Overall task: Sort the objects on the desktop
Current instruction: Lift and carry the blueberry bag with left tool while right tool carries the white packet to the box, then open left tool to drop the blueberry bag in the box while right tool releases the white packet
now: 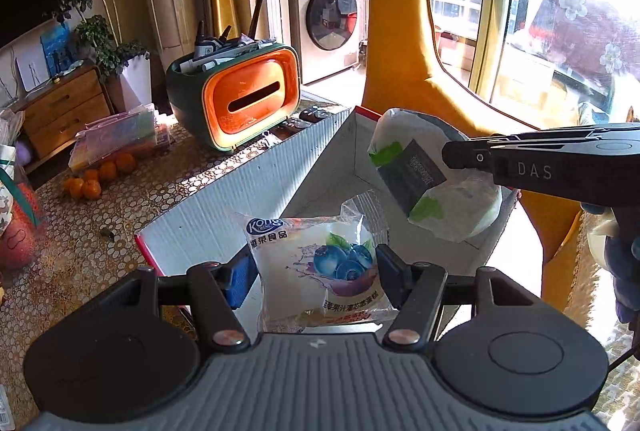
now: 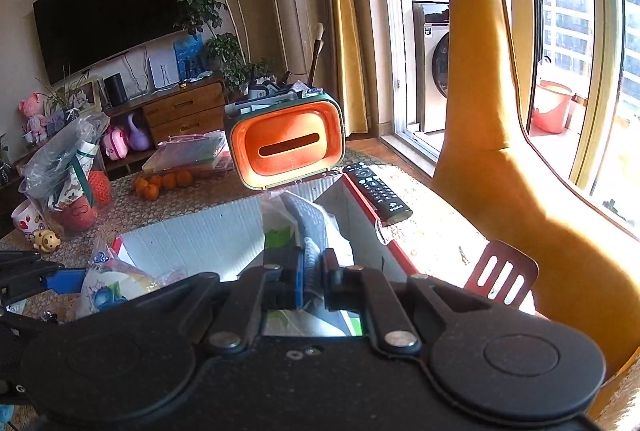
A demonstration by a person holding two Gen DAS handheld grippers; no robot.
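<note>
nearest the left wrist lens, the left claw (image 1: 316, 271) grips a blueberry cake packet (image 1: 320, 267) by its two sides, the pads pressing the wrapper in. the packet hangs over the near edge of the open cardboard box (image 1: 224, 199), which sits on the patterned surface (image 1: 100, 231) in front of the orange tissue box (image 1: 252, 99).

the right claw (image 2: 312, 275) is closed tight on the thin edge of a white snack bag with green tabs (image 1: 424, 175). in the left view that bag hangs over the far right part of the box, above its rim and not yet inside.

judging by this, the step in hand is carrying both packets to the box to drop them in. the box looks empty inside as far as the views show, though both packets hide part of its floor.

the next move calls for bringing each packet lower, inside the walls, and then opening the claws. the two bags hang close to each other, so letting them go one at a time would keep them from snagging.

a black remote control (image 2: 378, 191) lies just beside the box's red-edged right wall, and a slotted spatula (image 2: 502, 273) sits further along the surface; a cluster of oranges (image 1: 96, 179) lies well apart on the left. these look still unsorted.
</note>
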